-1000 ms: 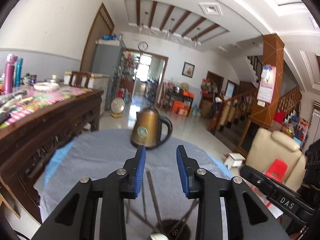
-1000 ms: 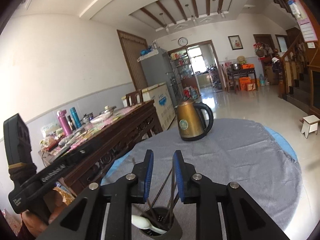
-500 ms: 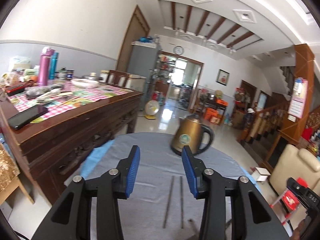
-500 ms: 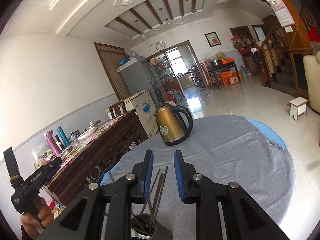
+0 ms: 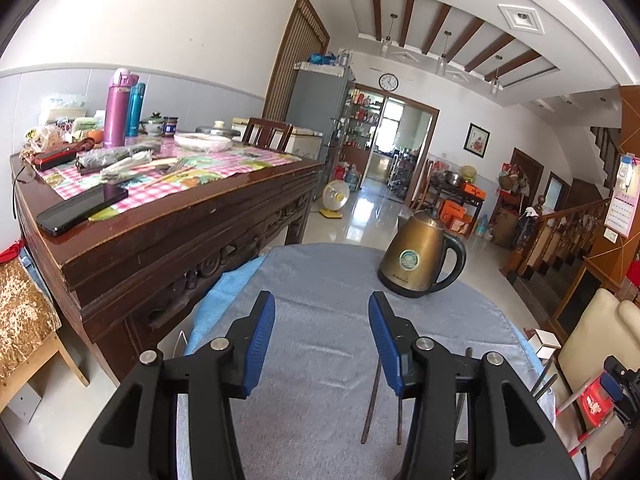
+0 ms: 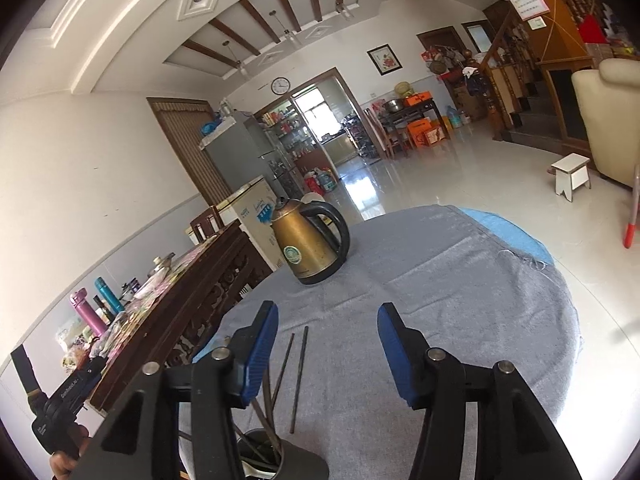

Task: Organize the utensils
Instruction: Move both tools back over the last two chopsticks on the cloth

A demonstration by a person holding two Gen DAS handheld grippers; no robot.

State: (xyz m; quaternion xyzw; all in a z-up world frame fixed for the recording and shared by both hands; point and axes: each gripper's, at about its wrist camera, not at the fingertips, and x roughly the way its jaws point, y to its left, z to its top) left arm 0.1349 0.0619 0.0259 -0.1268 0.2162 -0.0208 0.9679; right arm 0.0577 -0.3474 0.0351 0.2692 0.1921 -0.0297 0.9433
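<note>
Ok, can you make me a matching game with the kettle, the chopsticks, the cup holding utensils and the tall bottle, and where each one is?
Things:
1. kettle
2. chopsticks
3. utensil cup
4. pink bottle

Places:
A. lying flat on the grey cloth
B. standing on the wooden sideboard
C. nearest the camera, at the picture's bottom edge
D. upright at the cloth's far end

Pairs: 1-D, 2-A, 3-C, 4-B

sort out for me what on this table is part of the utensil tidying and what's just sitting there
Part of the job:
- two chopsticks lying on the grey cloth
- black utensil holder with more sticks in it

Just lying about:
- brass kettle
- side table with its flasks, dishes and phone
</note>
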